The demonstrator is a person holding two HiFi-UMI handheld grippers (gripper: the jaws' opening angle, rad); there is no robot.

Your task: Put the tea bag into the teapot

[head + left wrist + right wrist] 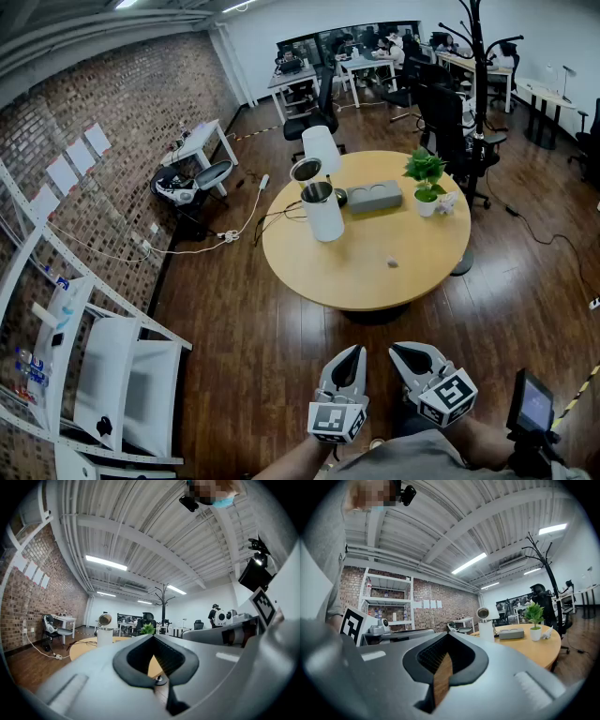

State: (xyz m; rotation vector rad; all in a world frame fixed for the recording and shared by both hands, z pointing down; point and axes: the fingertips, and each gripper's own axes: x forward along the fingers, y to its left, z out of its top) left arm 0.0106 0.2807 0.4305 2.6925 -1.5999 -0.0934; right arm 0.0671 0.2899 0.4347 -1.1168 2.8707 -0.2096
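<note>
Grey jaws are pressed together and empty on both the left gripper (354,352) and the right gripper (397,351), held level side by side over the wood floor. Ahead, on the round table (309,272), the tea bag (392,263) lies near the middle, well apart from the white teapot (323,216), its lid open, beside a grey box (374,197).

A potted plant (427,178) and grey box (374,197) sit on the round table (328,270).
</note>
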